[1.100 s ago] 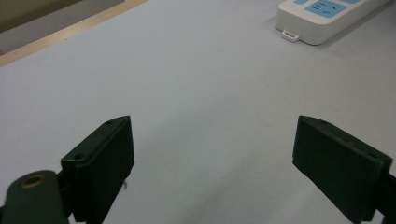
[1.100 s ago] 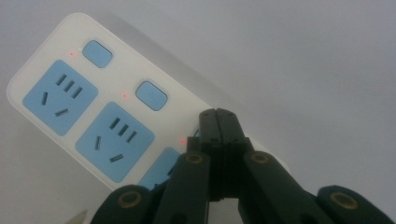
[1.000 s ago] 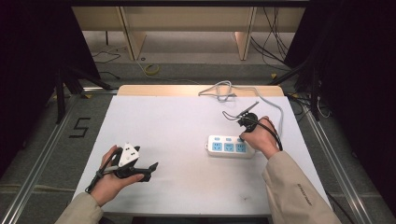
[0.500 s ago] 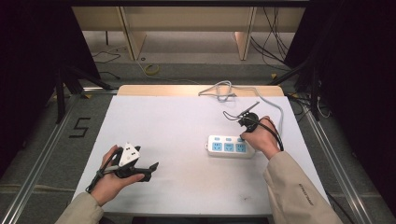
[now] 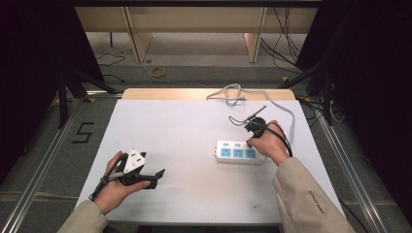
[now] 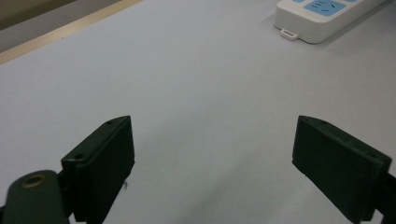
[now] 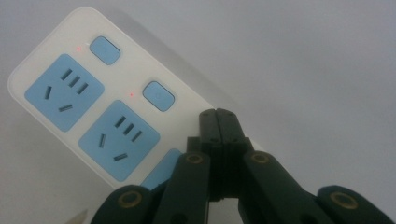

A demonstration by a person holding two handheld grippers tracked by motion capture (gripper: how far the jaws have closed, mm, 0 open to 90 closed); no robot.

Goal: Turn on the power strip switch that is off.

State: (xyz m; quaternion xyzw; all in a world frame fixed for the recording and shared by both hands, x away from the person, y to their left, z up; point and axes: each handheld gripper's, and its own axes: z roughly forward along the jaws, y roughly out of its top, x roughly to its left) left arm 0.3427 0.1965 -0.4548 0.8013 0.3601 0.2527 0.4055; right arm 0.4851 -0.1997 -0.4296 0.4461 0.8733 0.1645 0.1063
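A white power strip (image 5: pixel 237 152) with blue sockets lies on the right half of the white table (image 5: pixel 184 121). In the right gripper view the power strip (image 7: pixel 70 88) shows two blue switch buttons (image 7: pixel 158 96), each with a small red light beside it. My right gripper (image 7: pixel 218 114) is shut, its joined tips down on the strip's top beside the third socket; the spot under them is hidden. From above, the right gripper (image 5: pixel 250 141) points down at the strip's far edge. My left gripper (image 5: pixel 156 177) rests open and holds nothing at the table's front left, and the left gripper (image 6: pixel 212 163) faces the strip (image 6: pixel 322 14).
The strip's white cable (image 5: pixel 286 114) runs along the right side to a loose coil (image 5: pixel 232 93) at the table's far edge. A wooden strip (image 5: pixel 160 94) borders the back. Bare table lies between the two hands.
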